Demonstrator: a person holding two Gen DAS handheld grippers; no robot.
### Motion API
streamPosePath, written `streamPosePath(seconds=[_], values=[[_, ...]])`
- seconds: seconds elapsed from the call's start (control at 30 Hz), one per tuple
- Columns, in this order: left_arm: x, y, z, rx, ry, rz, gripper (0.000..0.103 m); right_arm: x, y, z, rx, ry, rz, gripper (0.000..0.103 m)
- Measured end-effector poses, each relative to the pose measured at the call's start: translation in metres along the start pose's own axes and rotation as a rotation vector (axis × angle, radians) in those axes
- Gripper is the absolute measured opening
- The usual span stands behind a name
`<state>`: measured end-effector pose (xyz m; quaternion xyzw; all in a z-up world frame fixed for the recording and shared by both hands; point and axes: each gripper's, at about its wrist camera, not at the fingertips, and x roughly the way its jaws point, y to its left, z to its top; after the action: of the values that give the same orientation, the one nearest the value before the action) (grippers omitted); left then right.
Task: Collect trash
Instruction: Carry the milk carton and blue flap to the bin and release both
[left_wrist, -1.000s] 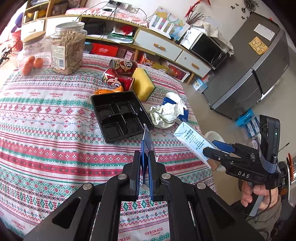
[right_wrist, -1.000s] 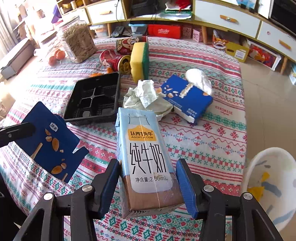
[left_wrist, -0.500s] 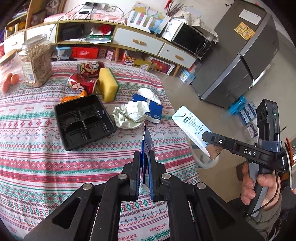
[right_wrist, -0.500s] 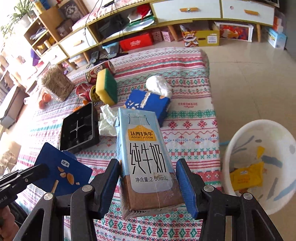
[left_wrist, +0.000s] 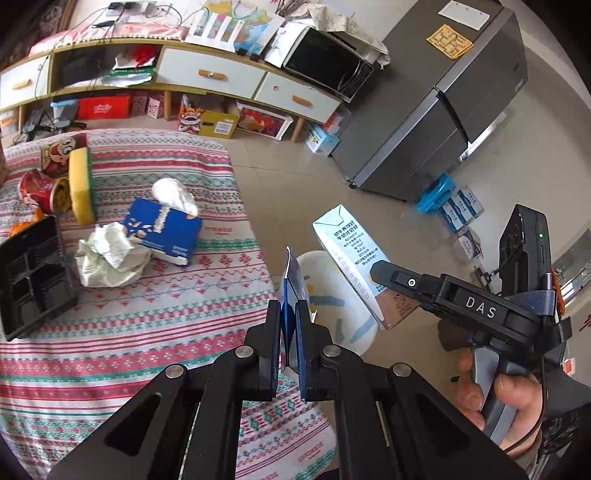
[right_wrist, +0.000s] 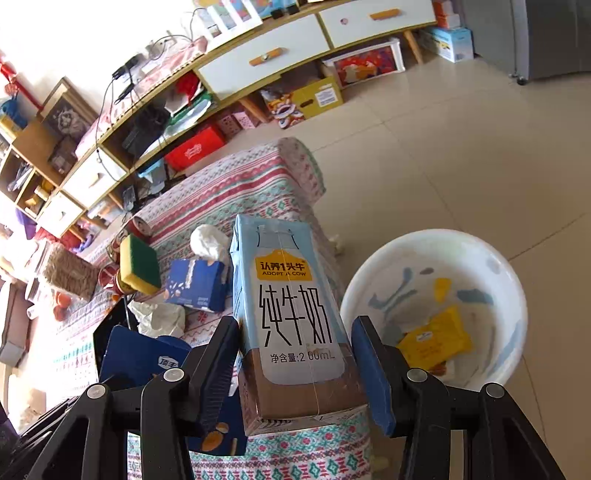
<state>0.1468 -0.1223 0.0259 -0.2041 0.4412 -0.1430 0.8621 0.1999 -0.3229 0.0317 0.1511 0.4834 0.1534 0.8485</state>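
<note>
Right gripper (right_wrist: 295, 369) clamped on a light-blue milk carton (right_wrist: 291, 314), one finger on each side of its brown base; carton held tilted in the air off the table's edge, beside the white bin (right_wrist: 436, 243) standing on the floor tiles. Bin contains a yellow wrapper (right_wrist: 436, 339). In the left wrist view the same carton (left_wrist: 347, 254) sits above the bin's rim (left_wrist: 314, 258), gripped by the right gripper (left_wrist: 384, 273), whose handle is in a bare hand (left_wrist: 495, 395). Left gripper (left_wrist: 288, 347) closed on a flat blue wrapper (left_wrist: 293, 288), seen edge-on between the fingers, over the table's near edge next to the bin. From the right wrist view that wrapper (right_wrist: 136, 354) shows as a dark-blue sheet at lower left. On the striped tablecloth (left_wrist: 166, 332): blue tissue box (left_wrist: 162, 232) near the far edge, crumpled paper (left_wrist: 107, 258) touching its side, black compartment tray (left_wrist: 29, 273) at the left edge, yellow-green sponge (left_wrist: 81, 184) standing on edge beside red cans (left_wrist: 44, 188)
</note>
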Motion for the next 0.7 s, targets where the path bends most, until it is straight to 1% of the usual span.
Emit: streamPosePath(seconds=[0.13, 0.3, 0.53, 0.63, 0.7], values=[[0.027, -0.019, 0.006, 0.008, 0.01, -0.022, 0.007, -0.001, -0.012, 0.002, 0.029, 0.0, -0.027, 0.055], [0.062, -0.036, 0.01, 0.022, 0.033, -0.025, 0.007, -0.003, -0.031, 0.003, 0.064, 0.004, -0.073, 0.055], [0.113, -0.048, 0.003, 0.043, 0.102, -0.015, 0.007, -0.004, -0.05, 0.003, 0.115, 0.012, -0.106, 0.056], [0.127, -0.051, 0.002, 0.049, 0.112, -0.005, 0.008, -0.002, -0.052, 0.003, 0.119, 0.02, -0.114, 0.056], [0.135, -0.053, 0.003, 0.047, 0.112, 0.001, 0.009, 0.001, -0.055, 0.004, 0.129, 0.031, -0.135, 0.057]])
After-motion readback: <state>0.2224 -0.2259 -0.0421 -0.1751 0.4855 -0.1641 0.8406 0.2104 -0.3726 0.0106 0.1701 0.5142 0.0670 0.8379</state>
